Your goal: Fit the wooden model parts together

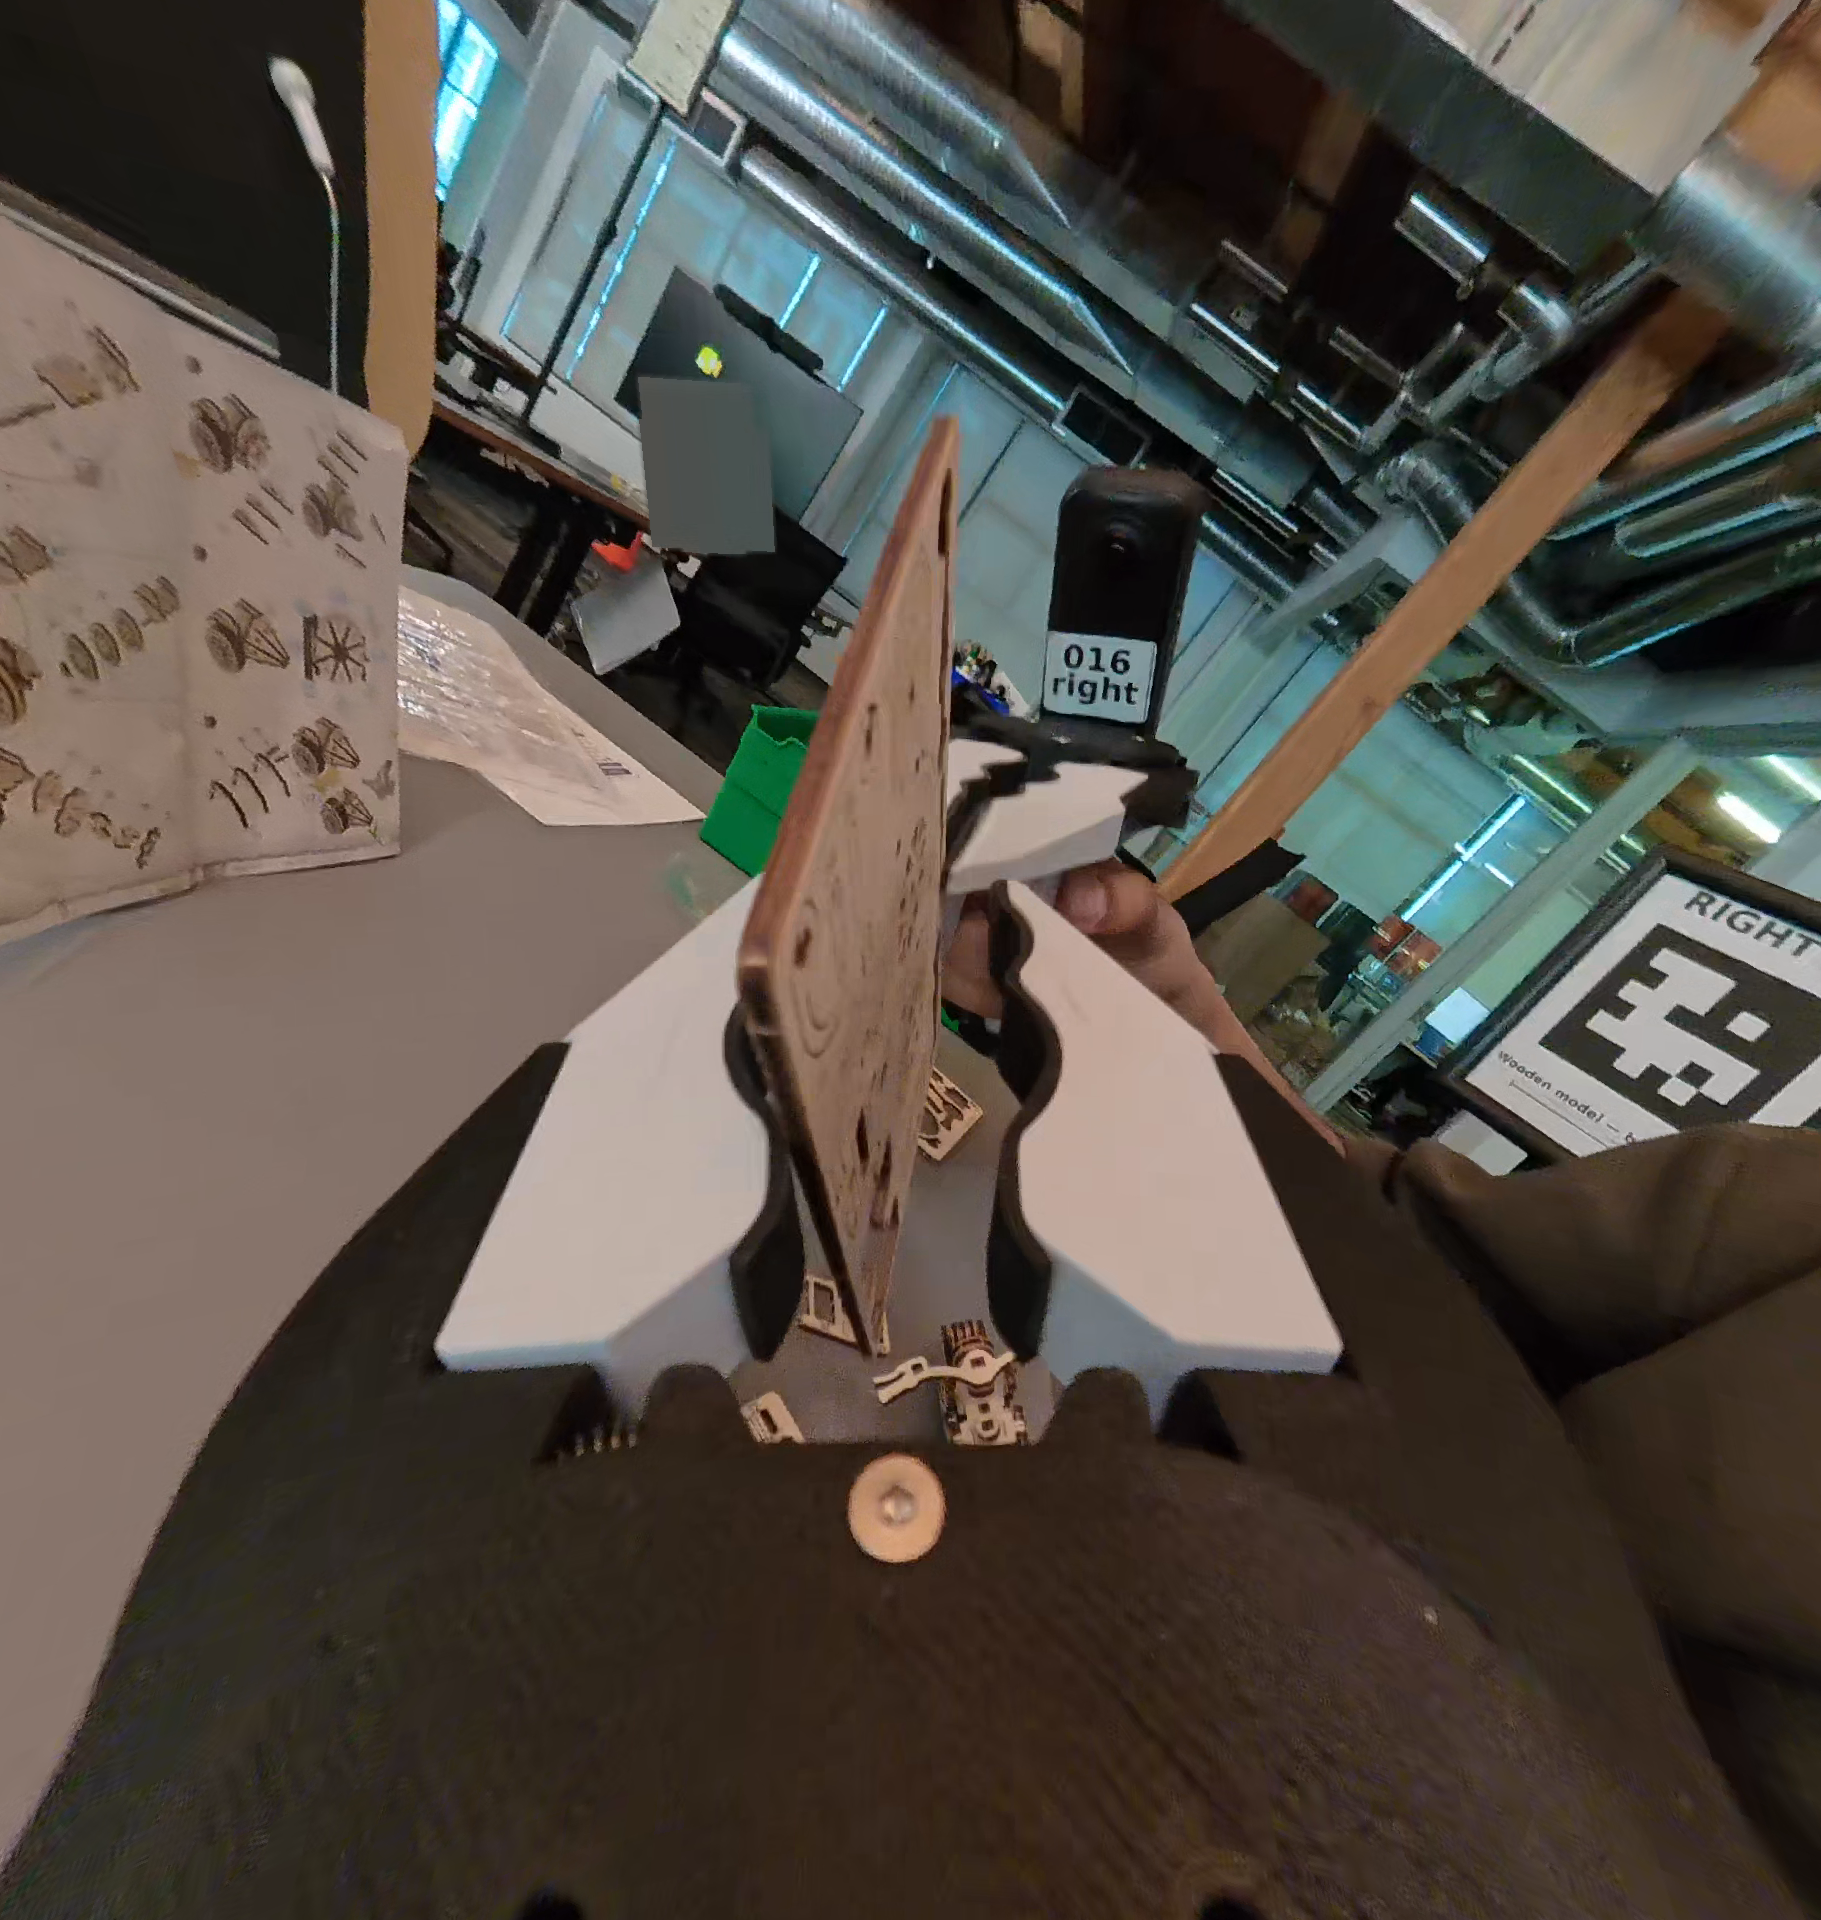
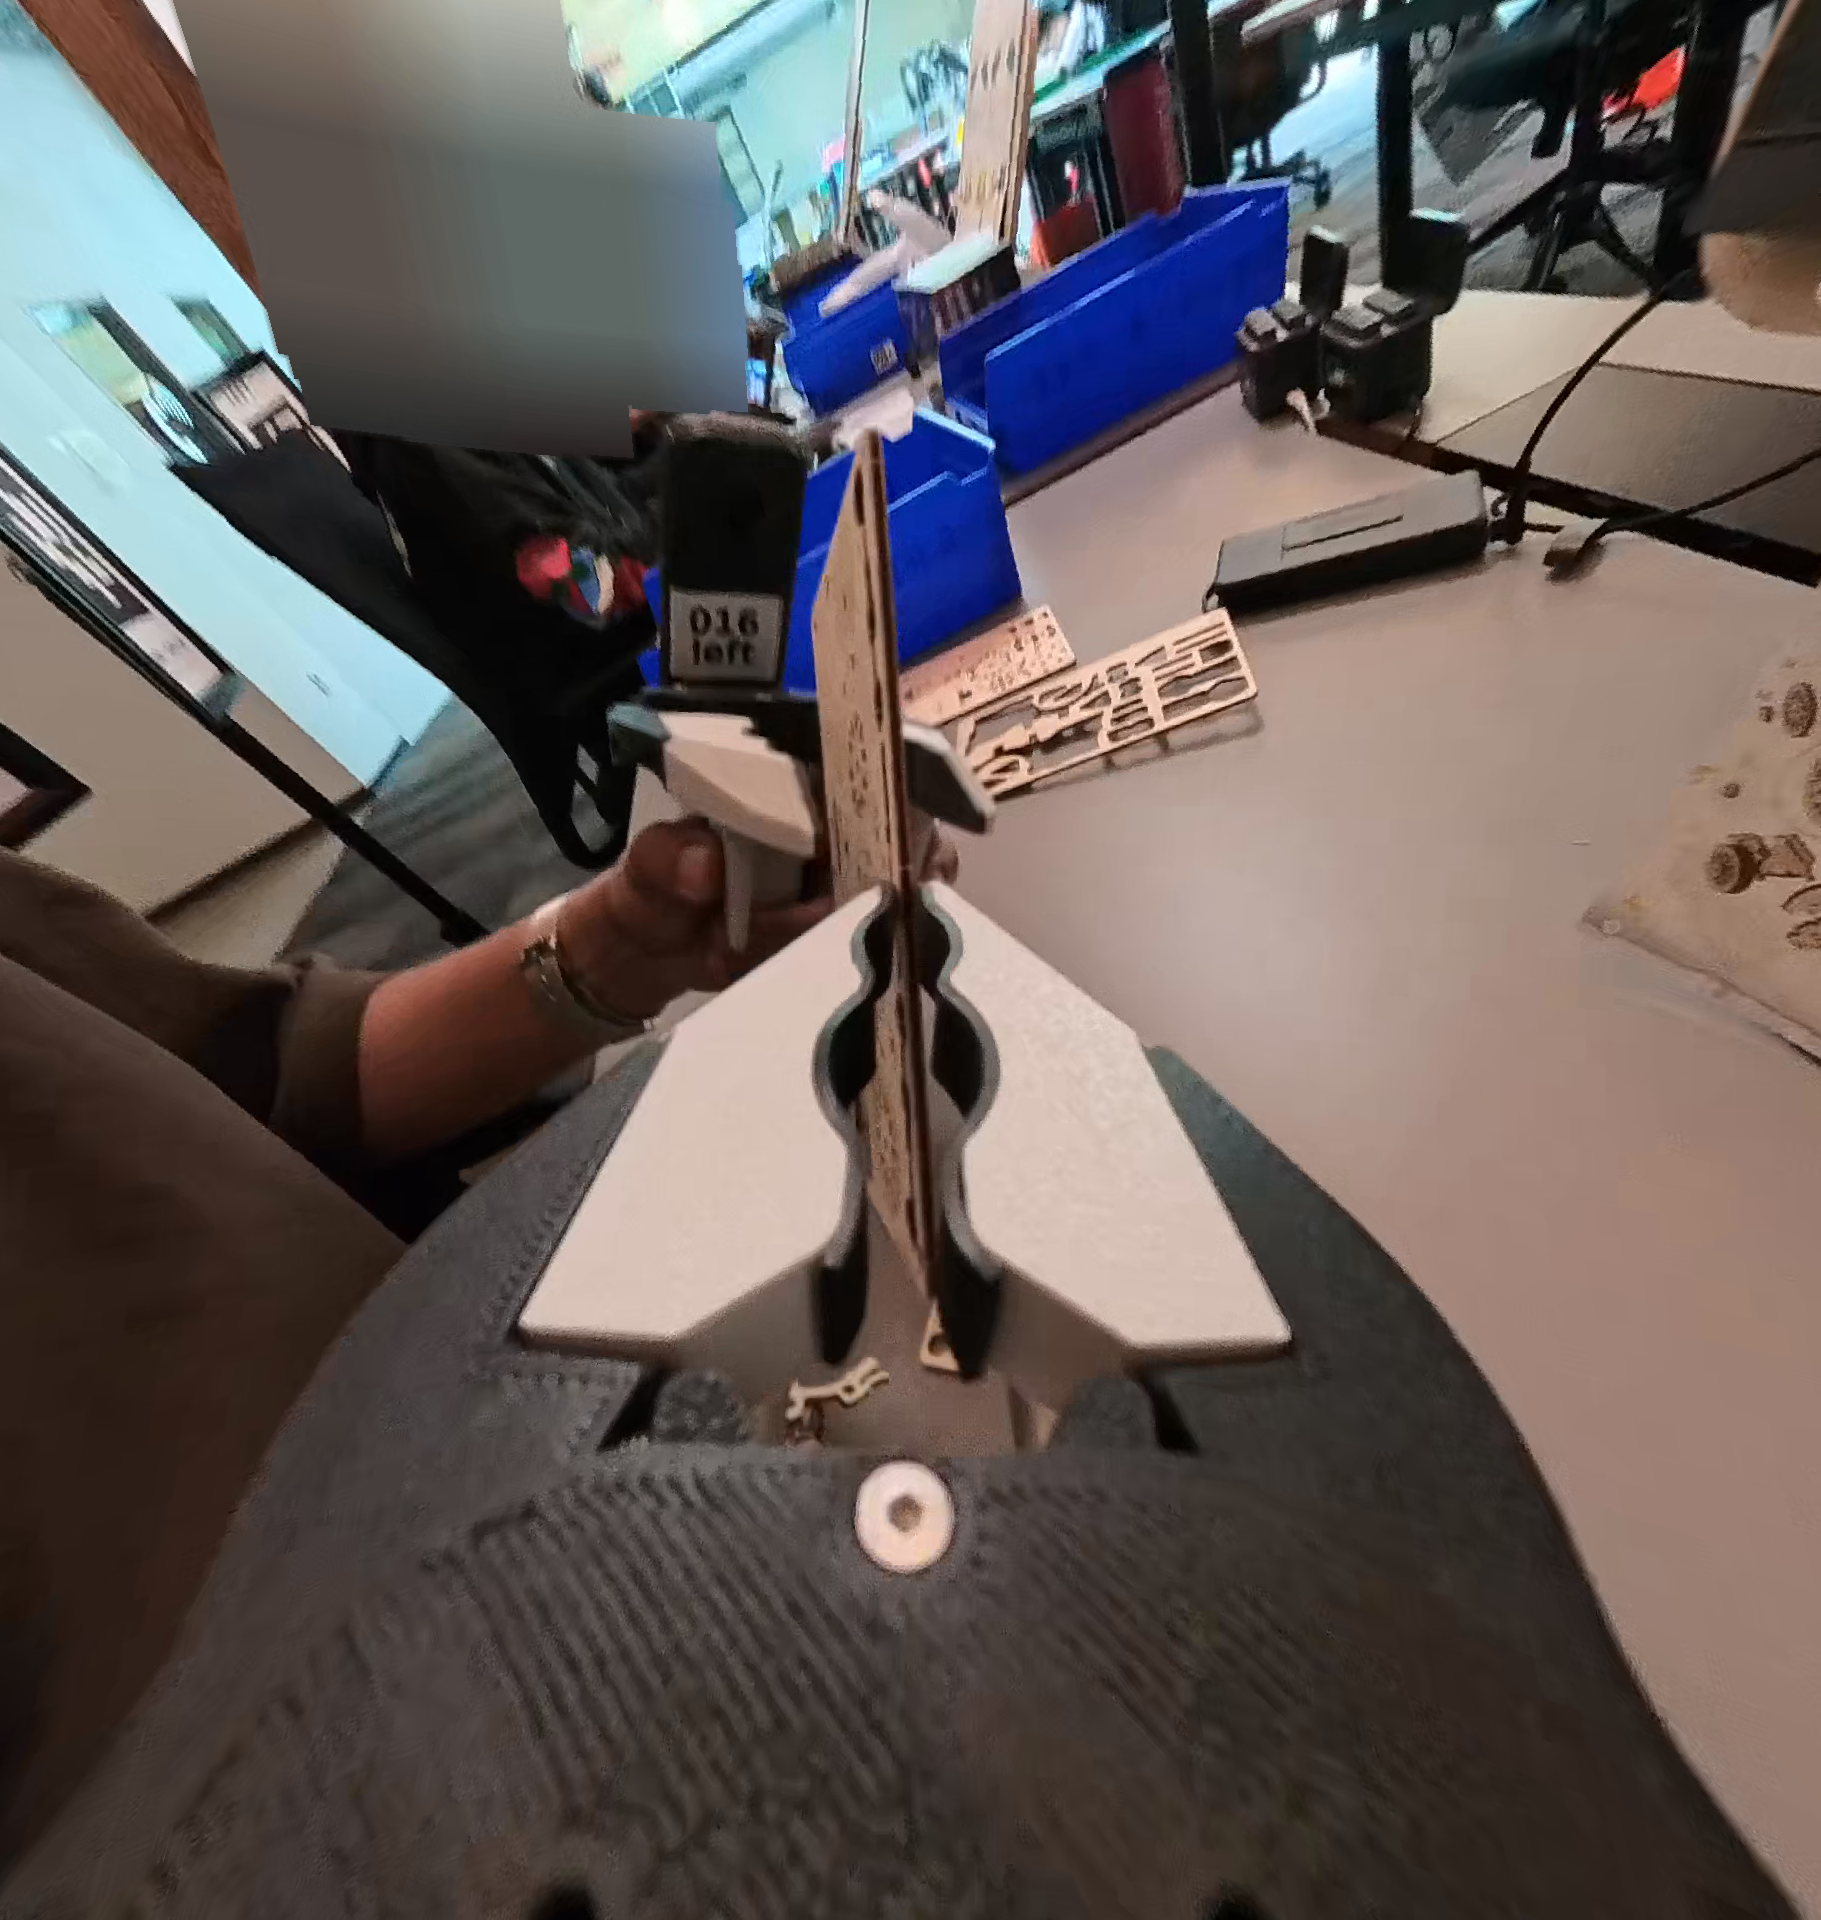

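Note:
A thin laser-cut wooden sheet (image 1: 864,831) stands on edge above the grey table. My right gripper (image 2: 898,909) is shut on its near edge, and the sheet (image 2: 859,707) rises straight out between the pads. My left gripper (image 1: 885,920) is open around the sheet's opposite edge. The sheet leans on its left pad (image 1: 755,1049), and the right pad stands clear of it. Each gripper shows beyond the sheet in the other's view, the left one (image 2: 859,774) and the right one (image 1: 999,821). Small loose wooden parts (image 1: 947,1371) lie on the table below and also show in the right wrist view (image 2: 833,1387).
Two more wooden part sheets (image 2: 1093,707) lie flat farther out, by a black device (image 2: 1353,540) and blue bins (image 2: 1114,301). A picture guide of the parts (image 1: 158,623) stands at the left. A green bin (image 1: 760,790) and a paper (image 1: 532,717) lie behind. Both grippers' tips are close together, under 4 cm apart.

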Tool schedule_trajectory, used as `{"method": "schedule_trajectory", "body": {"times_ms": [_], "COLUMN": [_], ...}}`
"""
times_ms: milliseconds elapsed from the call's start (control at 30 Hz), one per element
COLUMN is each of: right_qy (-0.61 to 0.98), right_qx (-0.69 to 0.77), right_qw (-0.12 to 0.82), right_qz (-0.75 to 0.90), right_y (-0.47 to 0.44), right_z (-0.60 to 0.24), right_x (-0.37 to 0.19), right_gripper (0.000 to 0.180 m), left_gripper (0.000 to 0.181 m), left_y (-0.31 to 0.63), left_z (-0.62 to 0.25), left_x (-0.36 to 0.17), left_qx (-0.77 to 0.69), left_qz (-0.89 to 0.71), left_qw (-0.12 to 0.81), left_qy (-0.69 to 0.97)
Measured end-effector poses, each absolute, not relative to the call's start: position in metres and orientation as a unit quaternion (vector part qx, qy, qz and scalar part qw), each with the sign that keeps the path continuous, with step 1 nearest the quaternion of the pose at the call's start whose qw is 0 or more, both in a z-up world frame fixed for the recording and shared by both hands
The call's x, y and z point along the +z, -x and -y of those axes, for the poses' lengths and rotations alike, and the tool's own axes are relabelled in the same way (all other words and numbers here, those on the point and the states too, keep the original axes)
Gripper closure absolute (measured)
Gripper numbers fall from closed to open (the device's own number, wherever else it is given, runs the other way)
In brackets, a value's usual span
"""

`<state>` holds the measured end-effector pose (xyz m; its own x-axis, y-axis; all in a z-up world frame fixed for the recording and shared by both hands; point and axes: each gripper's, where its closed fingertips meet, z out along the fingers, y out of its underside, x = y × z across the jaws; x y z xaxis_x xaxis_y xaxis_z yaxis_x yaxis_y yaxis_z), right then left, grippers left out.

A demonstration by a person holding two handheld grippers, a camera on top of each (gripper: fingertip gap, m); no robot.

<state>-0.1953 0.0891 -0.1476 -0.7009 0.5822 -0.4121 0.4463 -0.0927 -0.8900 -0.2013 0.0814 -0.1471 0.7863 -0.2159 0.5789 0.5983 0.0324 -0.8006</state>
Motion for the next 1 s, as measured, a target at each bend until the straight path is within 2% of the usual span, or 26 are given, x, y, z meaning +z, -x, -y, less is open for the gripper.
{"method": "schedule_trajectory", "body": {"times_ms": [100, 300, 333, 400, 567, 667, 800, 1000], "right_qy": [0.393, 0.405, 0.407, 0.409, 0.401, 0.384, 0.370, 0.359], "right_qx": [0.657, 0.692, 0.691, 0.689, 0.682, 0.663, 0.621, 0.574], "right_qw": [0.045, 0.026, 0.026, 0.028, 0.015, -0.005, 0.014, 0.048], "right_qz": [0.642, 0.597, 0.597, 0.598, 0.611, 0.642, 0.691, 0.734], "right_y": [0.199, 0.203, 0.204, 0.204, 0.200, 0.191, 0.185, 0.183], "right_z": [-0.094, -0.094, -0.093, -0.090, -0.085, -0.082, -0.082, -0.085], "right_x": [-0.143, -0.138, -0.139, -0.141, -0.140, -0.141, -0.150, -0.160], "right_gripper": [0.178, 0.178, 0.178, 0.178, 0.177, 0.166, 0.176, 0.176], "left_gripper": [0.146, 0.157, 0.161, 0.180, 0.180, 0.180, 0.180, 0.181], "left_y": [0.196, 0.192, 0.192, 0.191, 0.187, 0.183, 0.180, 0.178], "left_z": [-0.085, -0.089, -0.089, -0.088, -0.084, -0.081, -0.080, -0.083], "left_x": [-0.150, -0.153, -0.152, -0.151, -0.151, -0.150, -0.152, -0.160], "left_qx": [-0.299, -0.313, -0.319, -0.329, -0.343, -0.348, -0.349, -0.334], "left_qz": [0.146, 0.144, 0.145, 0.144, 0.122, 0.110, 0.099, 0.100], "left_qw": [0.698, 0.697, 0.699, 0.703, 0.694, 0.689, 0.677, 0.661], "left_qy": [0.634, 0.629, 0.624, 0.614, 0.621, 0.626, 0.641, 0.664]}}
